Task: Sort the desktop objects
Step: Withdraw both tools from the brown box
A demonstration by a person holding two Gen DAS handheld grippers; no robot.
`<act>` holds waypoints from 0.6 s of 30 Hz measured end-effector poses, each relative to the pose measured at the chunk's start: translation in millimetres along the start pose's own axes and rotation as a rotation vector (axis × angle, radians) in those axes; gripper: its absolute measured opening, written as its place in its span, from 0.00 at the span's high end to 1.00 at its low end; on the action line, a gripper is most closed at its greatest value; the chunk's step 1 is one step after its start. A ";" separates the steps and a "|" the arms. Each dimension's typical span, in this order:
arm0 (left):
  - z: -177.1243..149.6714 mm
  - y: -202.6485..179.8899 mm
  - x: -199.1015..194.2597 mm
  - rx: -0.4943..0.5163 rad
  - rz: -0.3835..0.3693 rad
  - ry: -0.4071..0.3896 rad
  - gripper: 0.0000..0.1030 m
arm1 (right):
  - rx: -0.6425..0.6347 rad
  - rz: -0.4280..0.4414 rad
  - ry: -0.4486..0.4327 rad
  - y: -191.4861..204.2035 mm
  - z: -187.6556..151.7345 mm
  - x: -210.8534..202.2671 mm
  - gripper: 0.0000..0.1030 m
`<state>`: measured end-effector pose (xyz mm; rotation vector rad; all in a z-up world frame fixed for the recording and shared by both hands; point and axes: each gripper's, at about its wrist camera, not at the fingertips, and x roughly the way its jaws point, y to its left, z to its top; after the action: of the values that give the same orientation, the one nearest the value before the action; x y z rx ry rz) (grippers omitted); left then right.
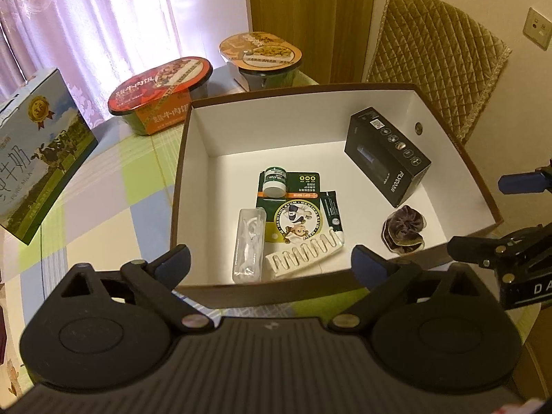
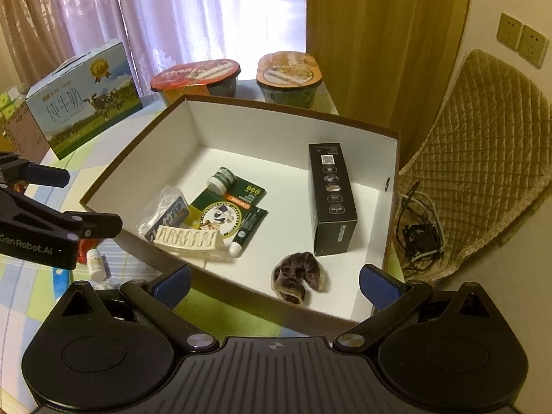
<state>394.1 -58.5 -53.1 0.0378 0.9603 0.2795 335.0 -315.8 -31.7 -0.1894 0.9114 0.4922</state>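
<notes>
from your left wrist camera, your left gripper (image 1: 270, 264) hangs spread wide and empty over the near rim of the brown box (image 1: 459, 151). inside, the black carton (image 1: 386, 158) lies at two o'clock, the velvet scrunchie (image 1: 404, 232) at four, and the green card (image 1: 296, 207), small jar (image 1: 275, 181), floss case (image 1: 249, 245) and white hair clip (image 1: 303, 253) crowd the centre.

from your right wrist camera, your right gripper (image 2: 274, 281) is also wide open, holding nothing, at the box's near corner. the scrunchie sits just ahead at twelve. a small white bottle (image 2: 95, 263) stands outside on the tablecloth (image 2: 20, 296) at nine o'clock. the milk carton (image 2: 82, 110) is at eleven.
</notes>
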 end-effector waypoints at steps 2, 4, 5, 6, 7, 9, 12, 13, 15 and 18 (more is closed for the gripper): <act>-4.1 -0.2 -6.6 0.003 0.003 -0.008 0.04 | 0.003 -0.003 -0.003 3.7 -3.0 -3.7 0.02; -8.6 0.5 -13.5 0.006 0.001 -0.016 0.04 | 0.005 -0.006 -0.005 7.7 -6.0 -7.0 0.02; -10.6 1.0 -16.5 0.006 0.001 -0.019 0.04 | 0.006 -0.008 -0.006 9.9 -7.6 -8.6 0.02; -12.3 1.5 -19.3 0.007 0.001 -0.021 0.04 | 0.006 -0.008 -0.007 11.5 -9.0 -9.5 0.02; -14.8 2.0 -22.4 0.007 0.002 -0.024 0.04 | 0.007 -0.009 -0.008 13.6 -10.6 -11.0 0.02; -19.1 3.3 -27.6 0.007 0.001 -0.027 0.04 | 0.008 -0.011 -0.011 18.4 -13.4 -14.2 0.02; -25.5 6.1 -35.4 0.005 -0.006 -0.033 0.04 | 0.009 -0.012 -0.017 25.2 -17.3 -18.5 0.02; -27.8 7.3 -38.4 0.005 -0.007 -0.036 0.04 | 0.011 -0.012 -0.018 27.8 -18.6 -20.1 0.02; -31.7 9.1 -43.2 0.007 -0.009 -0.041 0.04 | 0.011 -0.013 -0.021 31.4 -20.7 -23.0 0.02; -36.9 12.7 -50.3 0.008 -0.012 -0.049 0.04 | 0.011 -0.014 -0.023 38.8 -24.2 -26.2 0.02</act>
<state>334.2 -62.3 -32.0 0.0462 0.9132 0.2626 285.6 -299.2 -23.7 -0.1798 0.8901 0.4754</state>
